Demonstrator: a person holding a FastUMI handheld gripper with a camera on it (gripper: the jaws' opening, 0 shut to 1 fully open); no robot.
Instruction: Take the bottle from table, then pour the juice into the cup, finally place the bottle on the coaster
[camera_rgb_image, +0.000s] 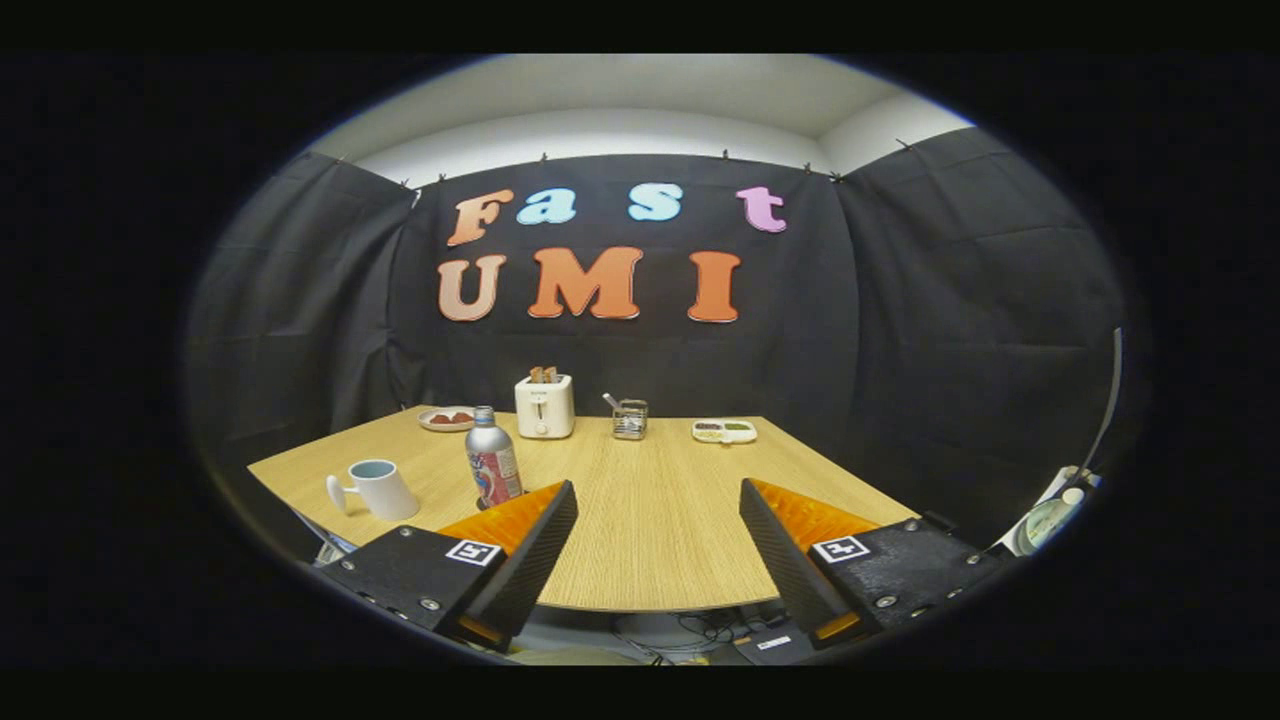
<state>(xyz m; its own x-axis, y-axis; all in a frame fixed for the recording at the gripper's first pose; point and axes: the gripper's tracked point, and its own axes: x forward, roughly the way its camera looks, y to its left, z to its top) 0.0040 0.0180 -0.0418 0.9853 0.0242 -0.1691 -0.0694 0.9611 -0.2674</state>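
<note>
Spread wide and holding nothing, the gripper (658, 540) jaws are seen over the near bench (650, 520) edge. Just beyond the left finger, the bottle (492, 458) stands upright on a dark coaster (484, 503), with the cup (383, 489) beside it.

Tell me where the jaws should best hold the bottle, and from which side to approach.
Grip the bottle around its straight middle body, below the narrow neck, coming level from the near side. It stands upright, and the mug beside it stands apart. The gripper is open, jaws wide enough.
</note>
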